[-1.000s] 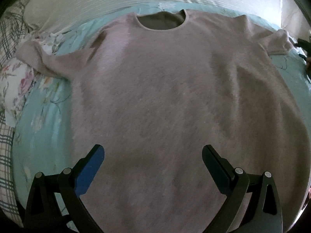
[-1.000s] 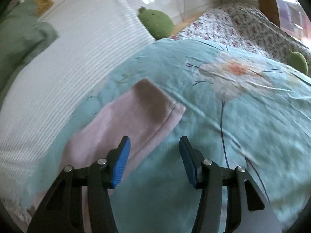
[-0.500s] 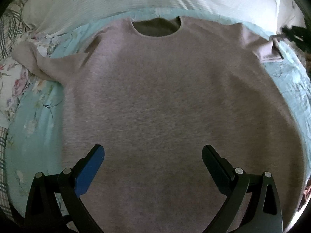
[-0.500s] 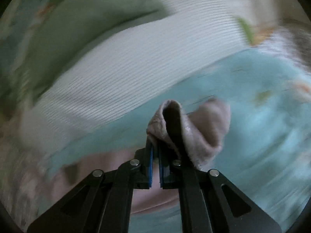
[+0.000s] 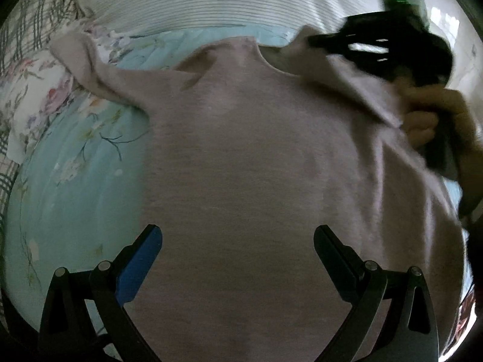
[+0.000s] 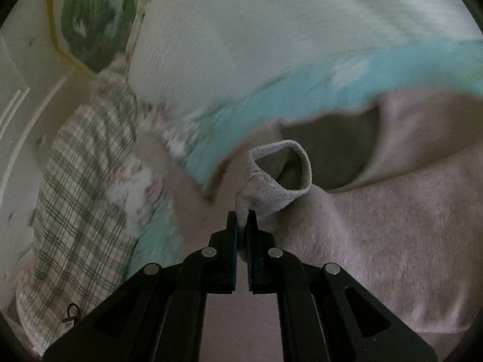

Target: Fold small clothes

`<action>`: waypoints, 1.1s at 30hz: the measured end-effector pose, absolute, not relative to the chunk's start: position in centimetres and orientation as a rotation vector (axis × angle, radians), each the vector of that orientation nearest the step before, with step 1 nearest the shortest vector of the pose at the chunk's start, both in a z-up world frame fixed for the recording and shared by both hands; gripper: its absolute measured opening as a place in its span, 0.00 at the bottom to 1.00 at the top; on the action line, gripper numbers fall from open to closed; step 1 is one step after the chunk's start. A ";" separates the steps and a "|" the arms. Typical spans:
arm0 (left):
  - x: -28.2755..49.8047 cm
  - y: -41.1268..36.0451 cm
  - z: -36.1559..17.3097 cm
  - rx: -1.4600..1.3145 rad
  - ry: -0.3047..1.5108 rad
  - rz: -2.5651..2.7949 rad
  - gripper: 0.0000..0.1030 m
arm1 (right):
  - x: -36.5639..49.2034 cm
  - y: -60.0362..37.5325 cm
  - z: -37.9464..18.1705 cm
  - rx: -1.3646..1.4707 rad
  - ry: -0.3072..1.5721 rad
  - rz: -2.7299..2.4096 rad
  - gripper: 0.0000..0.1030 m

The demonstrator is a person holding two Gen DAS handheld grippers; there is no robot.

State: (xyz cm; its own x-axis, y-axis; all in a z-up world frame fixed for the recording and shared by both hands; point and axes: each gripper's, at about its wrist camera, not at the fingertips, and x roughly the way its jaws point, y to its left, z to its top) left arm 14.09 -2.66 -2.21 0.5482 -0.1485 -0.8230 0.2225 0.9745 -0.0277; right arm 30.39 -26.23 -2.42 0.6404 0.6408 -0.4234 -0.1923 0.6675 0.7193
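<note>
Pinkish knit sweater (image 5: pixel 247 163) lies spread on a teal floral bedspread (image 5: pixel 72 187); the left gripper (image 5: pixel 238 241) hovers over its lower body, jaws wide apart, holding nothing. Right wrist view: the right gripper (image 6: pixel 241 226), jaws closed, pinches the sleeve cuff (image 6: pixel 280 178) above the sweater's chest, near the neckline (image 6: pixel 329 147).

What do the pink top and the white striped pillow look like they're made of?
Pink top: seemingly soft knit or fleece, matte and fuzzy; the cuff pinched by the right gripper shows stitched hemming. White striped pillow: probably woven or ribbed cotton, matte, with fine raised lines.
</note>
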 end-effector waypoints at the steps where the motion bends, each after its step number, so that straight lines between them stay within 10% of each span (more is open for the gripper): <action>1: 14.2 -2.4 -2.3 0.073 0.966 -0.222 0.98 | 31.1 -24.6 -3.1 0.693 0.750 0.552 0.06; 5: 15.5 -1.3 -2.5 0.020 0.966 -0.242 0.98 | 32.8 -21.4 -4.3 0.716 0.796 0.621 0.10; 9: 17.7 -1.0 -2.5 -0.046 0.961 -0.282 0.98 | 32.7 -21.9 -4.5 0.776 0.807 0.652 0.60; 18: 28.5 -3.5 -4.8 -0.154 1.005 -0.341 0.96 | 23.9 -30.8 -1.9 0.817 0.644 0.483 0.60; 20: 30.7 -4.0 -5.4 -0.142 1.006 -0.311 0.88 | 20.8 -33.1 -2.0 0.836 0.616 0.440 0.60; 24: 32.3 -4.8 -5.1 -0.090 0.976 -0.285 0.04 | 16.7 -36.1 -2.2 0.838 0.586 0.340 0.60; 33: 32.5 -0.1 -1.4 -0.079 0.805 -0.160 0.04 | 13.9 -43.4 -3.4 0.819 0.563 0.066 0.60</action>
State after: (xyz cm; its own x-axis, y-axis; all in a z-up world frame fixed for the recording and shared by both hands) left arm 32.46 -0.15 -1.39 0.6821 -0.1722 -0.7106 0.1122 0.9850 -0.1310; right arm 13.88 -43.42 -3.37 0.8524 0.2673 -0.4494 0.1566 0.6895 0.7071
